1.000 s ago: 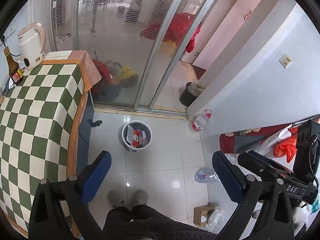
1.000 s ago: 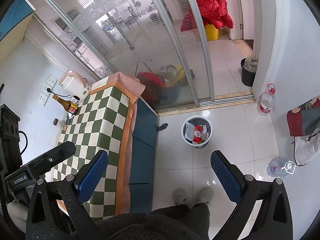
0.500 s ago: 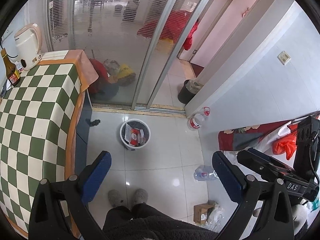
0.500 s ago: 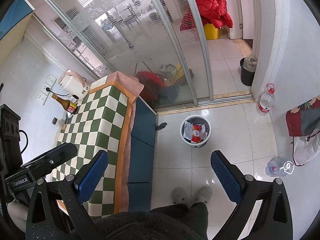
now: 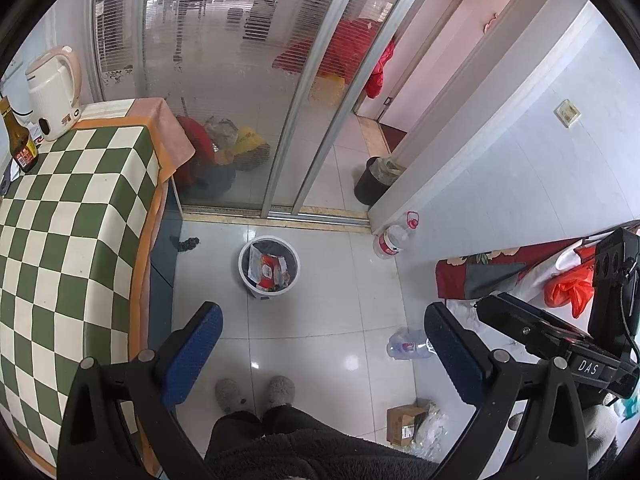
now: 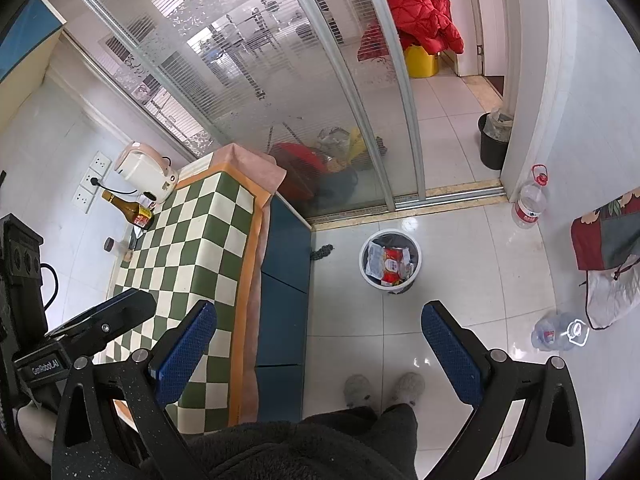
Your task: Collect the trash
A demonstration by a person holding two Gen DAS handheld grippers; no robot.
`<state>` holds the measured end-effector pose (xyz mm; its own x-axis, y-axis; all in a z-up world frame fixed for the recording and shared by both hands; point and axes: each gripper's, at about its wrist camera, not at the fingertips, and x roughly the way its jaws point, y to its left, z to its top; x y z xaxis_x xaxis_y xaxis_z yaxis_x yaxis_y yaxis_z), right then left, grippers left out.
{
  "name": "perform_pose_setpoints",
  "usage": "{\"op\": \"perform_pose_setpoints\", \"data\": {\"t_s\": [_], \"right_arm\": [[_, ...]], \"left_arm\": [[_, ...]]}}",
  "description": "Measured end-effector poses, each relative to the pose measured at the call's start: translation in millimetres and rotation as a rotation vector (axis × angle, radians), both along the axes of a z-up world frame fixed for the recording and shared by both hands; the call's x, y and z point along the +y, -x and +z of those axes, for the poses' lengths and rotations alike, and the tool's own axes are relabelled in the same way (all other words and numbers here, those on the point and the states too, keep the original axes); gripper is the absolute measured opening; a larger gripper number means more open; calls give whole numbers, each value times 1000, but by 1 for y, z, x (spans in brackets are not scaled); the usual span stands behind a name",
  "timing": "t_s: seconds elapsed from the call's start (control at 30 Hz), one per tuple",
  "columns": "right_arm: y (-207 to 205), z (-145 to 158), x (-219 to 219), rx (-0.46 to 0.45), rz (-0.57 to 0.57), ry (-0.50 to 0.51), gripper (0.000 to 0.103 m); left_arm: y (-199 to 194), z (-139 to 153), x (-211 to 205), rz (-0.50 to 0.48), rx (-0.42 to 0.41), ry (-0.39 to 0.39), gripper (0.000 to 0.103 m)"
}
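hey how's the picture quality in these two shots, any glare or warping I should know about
Left wrist view: heavy fisheye bending of the door frame, bright glare spots on the floor tiles, sharp overall. Right wrist view: same warping with dark vignette corners, glare near the white bin, frosted glass blurs what lies behind it.

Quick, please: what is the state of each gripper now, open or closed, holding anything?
Left gripper: open, holding nothing.
Right gripper: open, holding nothing.
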<state>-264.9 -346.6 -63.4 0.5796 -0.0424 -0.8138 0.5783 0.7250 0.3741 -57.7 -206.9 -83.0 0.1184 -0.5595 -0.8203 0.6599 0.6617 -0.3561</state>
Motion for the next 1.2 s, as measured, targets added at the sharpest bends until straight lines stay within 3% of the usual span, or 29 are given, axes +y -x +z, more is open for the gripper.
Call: {"op": "perform_pose_setpoints", "data": {"t_s": [1.2], "right_arm": [[17,8,2,6,-40,10,103]], "left_arm": [[3,1,-9,-9,3,13,103]]}}
